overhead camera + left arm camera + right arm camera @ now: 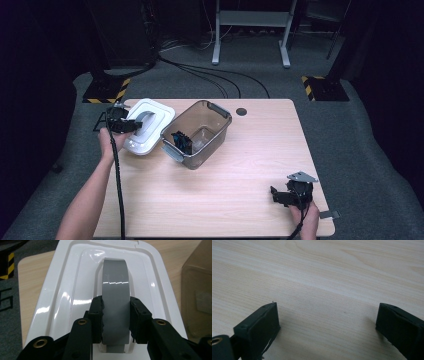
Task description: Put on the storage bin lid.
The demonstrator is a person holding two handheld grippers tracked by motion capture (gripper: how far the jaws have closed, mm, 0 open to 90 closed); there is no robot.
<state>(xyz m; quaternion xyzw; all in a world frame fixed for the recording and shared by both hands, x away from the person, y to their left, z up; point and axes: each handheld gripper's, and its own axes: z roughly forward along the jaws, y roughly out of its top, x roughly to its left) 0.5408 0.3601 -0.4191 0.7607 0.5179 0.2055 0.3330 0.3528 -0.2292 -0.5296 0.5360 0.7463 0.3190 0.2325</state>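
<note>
Both left fingers (96,320) clamp lid's grey handle (116,302).

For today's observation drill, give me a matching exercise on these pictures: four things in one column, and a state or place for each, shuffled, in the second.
Things:
1. lid
2. bin
3. left gripper
4. right gripper

States or places:
A. open over bare table
B. clear, open-topped, mid-table
C. white, flat at the table's left edge
D. shut on the grey handle

Pairs: 1-C, 2-B, 3-D, 4-A
</note>
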